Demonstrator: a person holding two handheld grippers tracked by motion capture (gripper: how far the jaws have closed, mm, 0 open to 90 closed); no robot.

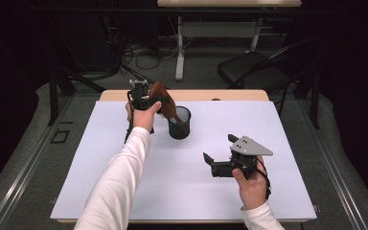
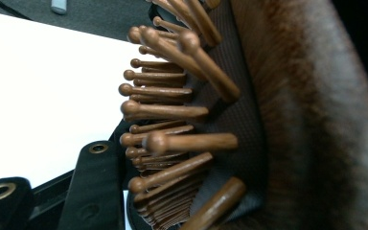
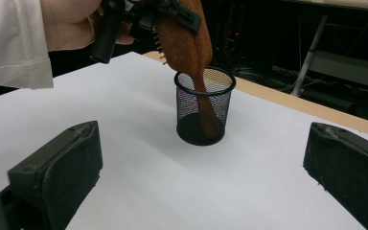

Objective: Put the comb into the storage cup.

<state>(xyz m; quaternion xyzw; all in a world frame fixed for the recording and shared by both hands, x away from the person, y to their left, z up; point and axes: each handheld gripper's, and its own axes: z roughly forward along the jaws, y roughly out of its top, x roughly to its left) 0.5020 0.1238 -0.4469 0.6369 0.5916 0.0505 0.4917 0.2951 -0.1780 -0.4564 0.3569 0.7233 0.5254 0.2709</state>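
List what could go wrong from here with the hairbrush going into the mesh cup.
1. The mesh cup is small and light-looking; the wooden hairbrush leans with its handle inside, so its heavy head may tip the cup once released.
2. The left gripper clamps the bristled head, which could slip.
3. The right gripper stands open, apart, not steadying the cup.

place: lab or recording room | signs: white-covered worktop (image 1: 124,191) under the left gripper (image 1: 141,98) | cable bundle (image 1: 139,55) on grey floor beyond it | 2nd desk (image 1: 220,24) and black chair (image 1: 254,67) farther back | dark curtained walls
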